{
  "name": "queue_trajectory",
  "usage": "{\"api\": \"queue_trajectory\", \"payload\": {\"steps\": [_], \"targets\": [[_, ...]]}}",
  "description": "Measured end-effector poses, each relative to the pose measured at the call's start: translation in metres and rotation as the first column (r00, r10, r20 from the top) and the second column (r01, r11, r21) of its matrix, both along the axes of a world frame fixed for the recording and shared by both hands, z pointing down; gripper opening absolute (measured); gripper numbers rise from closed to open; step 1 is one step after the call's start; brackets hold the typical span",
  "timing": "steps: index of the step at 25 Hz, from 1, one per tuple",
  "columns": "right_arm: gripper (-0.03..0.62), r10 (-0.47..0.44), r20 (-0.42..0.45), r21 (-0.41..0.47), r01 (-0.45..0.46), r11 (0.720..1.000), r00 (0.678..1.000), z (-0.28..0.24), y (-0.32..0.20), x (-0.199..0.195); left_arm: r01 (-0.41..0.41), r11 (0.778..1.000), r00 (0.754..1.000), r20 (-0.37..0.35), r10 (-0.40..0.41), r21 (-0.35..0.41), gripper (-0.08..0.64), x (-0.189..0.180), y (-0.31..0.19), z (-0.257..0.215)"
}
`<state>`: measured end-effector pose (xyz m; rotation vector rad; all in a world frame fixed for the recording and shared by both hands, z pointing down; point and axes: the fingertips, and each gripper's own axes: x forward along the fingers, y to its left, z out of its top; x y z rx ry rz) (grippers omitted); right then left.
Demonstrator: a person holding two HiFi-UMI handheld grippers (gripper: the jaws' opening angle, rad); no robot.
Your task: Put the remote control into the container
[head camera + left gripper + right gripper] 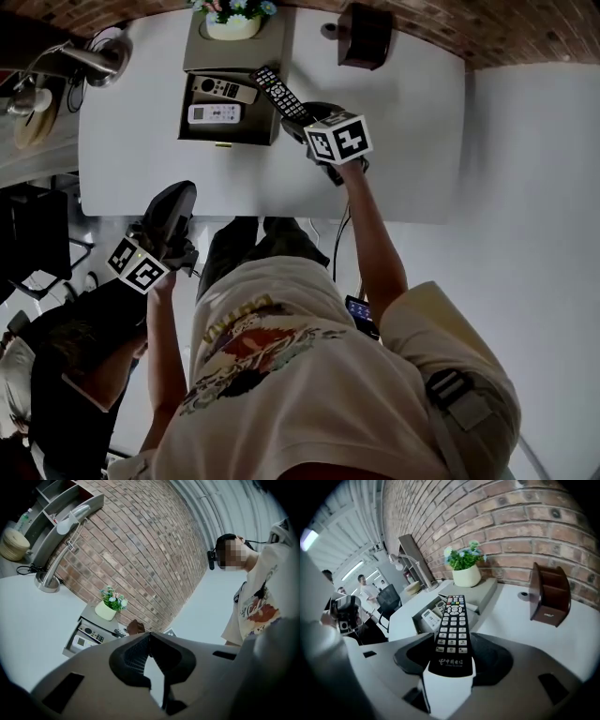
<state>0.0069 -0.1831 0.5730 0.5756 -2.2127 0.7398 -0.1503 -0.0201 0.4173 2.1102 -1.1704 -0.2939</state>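
A long black remote control (279, 94) sticks out of my right gripper (302, 120), which is shut on its lower end. It hangs tilted over the right edge of the grey container (225, 137). Two white remotes (223, 90) lie inside. In the right gripper view the black remote (452, 625) points forward from the right gripper (451, 657) toward the container (415, 615). My left gripper (174, 208) hovers at the table's front edge, shut and empty. The left gripper (150, 641) faces the container (70, 649) from afar.
A white flower pot (232, 24) stands on the container's far part. A brown holder (364, 36) sits at the back right of the white table (412, 141). A desk lamp (98, 58) is at the back left. A brick wall runs behind.
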Motion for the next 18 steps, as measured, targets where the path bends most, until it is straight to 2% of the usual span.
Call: {"api": "queue_trajectory", "payload": {"steps": [4, 8, 14, 18], "targets": [[0.247, -0.121, -0.031, -0.018, 0.121, 0.992, 0.992, 0.005, 0.015, -0.042, 0.033, 0.999, 0.999, -0.015, -0.033, 0.004, 0.006, -0.027, 0.005, -0.001], [0.247, -0.226, -0.081, -0.016, 0.225, 0.974, 0.971, 0.013, 0.024, -0.078, 0.060, 0.998, 0.998, -0.026, -0.059, 0.007, 0.005, -0.055, 0.012, 0.000], [0.247, -0.321, -0.153, 0.011, 0.327, 0.945, 0.935, 0.022, 0.024, -0.121, 0.103, 0.994, 0.994, -0.037, -0.102, 0.025, 0.005, -0.093, 0.023, 0.000], [0.247, -0.347, -0.220, 0.035, 0.363, 0.931, 0.912, 0.021, 0.016, -0.134, 0.136, 0.990, 0.989, -0.060, -0.134, 0.038, 0.006, -0.115, 0.031, 0.000]]}}
